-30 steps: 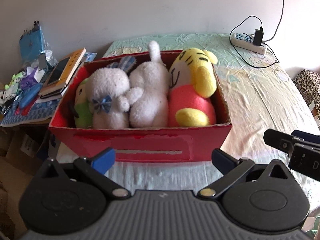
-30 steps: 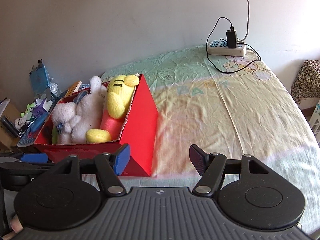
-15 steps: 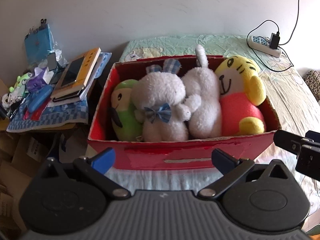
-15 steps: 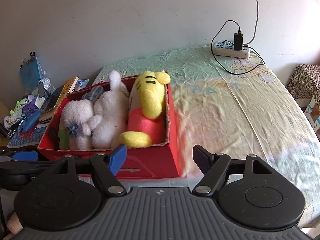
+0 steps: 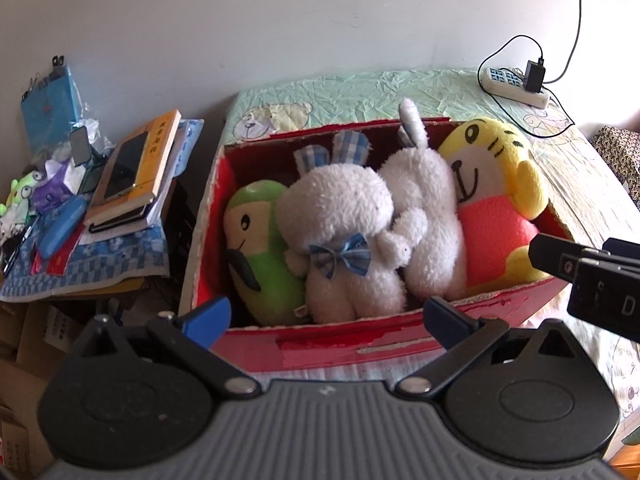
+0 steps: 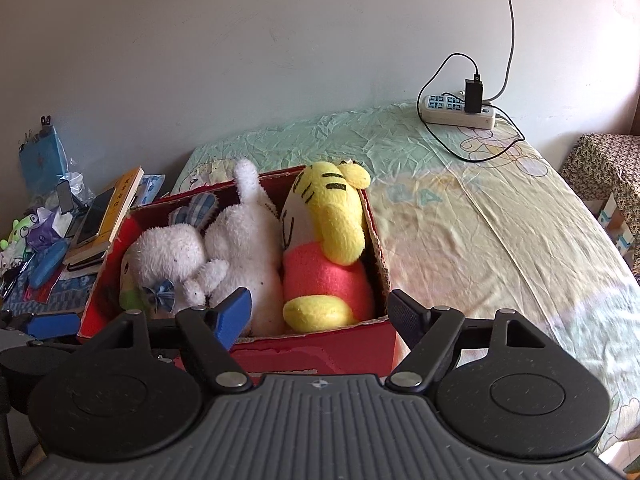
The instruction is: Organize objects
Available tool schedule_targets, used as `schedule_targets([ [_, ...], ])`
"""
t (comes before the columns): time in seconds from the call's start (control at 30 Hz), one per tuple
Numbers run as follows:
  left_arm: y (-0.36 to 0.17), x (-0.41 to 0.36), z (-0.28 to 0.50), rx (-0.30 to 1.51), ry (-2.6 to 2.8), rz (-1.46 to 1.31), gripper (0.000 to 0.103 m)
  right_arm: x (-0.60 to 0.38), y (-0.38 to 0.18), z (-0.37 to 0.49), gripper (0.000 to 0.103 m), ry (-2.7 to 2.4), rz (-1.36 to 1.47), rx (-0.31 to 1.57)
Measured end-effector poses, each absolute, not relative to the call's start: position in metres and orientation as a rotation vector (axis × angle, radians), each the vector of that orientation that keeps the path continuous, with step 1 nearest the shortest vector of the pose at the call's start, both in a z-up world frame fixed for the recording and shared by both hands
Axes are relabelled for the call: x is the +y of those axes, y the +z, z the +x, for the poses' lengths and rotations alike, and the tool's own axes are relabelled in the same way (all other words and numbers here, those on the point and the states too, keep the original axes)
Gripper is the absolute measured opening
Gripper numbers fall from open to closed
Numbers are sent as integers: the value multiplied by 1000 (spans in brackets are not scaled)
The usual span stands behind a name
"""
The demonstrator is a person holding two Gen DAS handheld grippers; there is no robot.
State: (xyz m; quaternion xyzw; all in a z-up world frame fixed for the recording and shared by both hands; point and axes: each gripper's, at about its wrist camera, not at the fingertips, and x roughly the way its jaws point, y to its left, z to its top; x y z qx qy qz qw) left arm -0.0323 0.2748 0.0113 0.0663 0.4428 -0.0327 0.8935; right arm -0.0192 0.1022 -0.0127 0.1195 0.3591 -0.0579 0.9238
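From the left wrist, a red cardboard box is sitting on the bed, holding a green plush, two white plush rabbits and a yellow-and-pink plush tiger; the left gripper is hovering wide open at its near wall, gripping nothing. From the right wrist, the right gripper is likewise gaping empty before the box's front wall.

The box sits mid-frame on the bed, four plush toys packed inside in a row — mustached toy at left, bow-tied rabbit next, another rabbit behind it, tiger at right. Left of the box, a stack of books with a phone on top. Upper right — a power strip on the bed by the wall.
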Motion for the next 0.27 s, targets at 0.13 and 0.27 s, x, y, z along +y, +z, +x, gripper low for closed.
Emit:
schedule_targets([
  [0.13,11,278,-26,916,-84,133,101,107,-11,-13,77,-125,236,730],
  [0.27,11,283,-21,901,-61,134,99,112,-12,-8,77,-131,231,729],
])
